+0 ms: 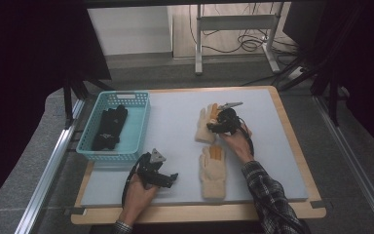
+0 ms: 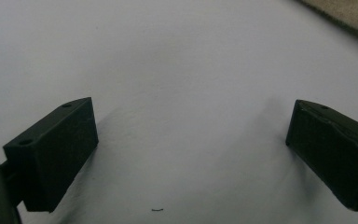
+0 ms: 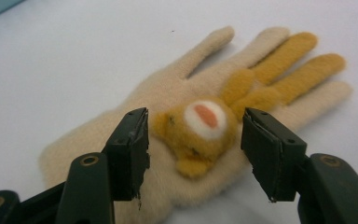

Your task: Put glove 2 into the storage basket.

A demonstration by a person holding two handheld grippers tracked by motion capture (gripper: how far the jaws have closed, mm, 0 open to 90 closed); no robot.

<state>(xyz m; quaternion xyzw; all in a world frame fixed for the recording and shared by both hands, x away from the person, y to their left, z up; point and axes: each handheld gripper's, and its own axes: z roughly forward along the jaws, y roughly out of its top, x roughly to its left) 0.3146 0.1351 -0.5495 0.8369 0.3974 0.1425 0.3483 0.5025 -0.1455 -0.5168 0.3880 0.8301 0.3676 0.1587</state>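
My right gripper (image 1: 217, 120) sits over the far glove (image 3: 191, 126), a cream one lying flat on the grey mat (image 1: 175, 122) at about one o'clock from the mat's centre. In the right gripper view my jaws stand partly open, one on each side of the glove's ochre animal patch (image 3: 200, 135); I can't tell whether the pads touch the fabric, and nothing is gripped. A second cream glove (image 1: 212, 170) lies at six o'clock from the first, near it. My left gripper (image 1: 168, 179) rests low over bare mat at seven o'clock, jaws wide open and holding nothing. The teal basket (image 1: 139, 127) at nine o'clock holds dark gloves (image 1: 109, 127). I can read no writing anywhere.
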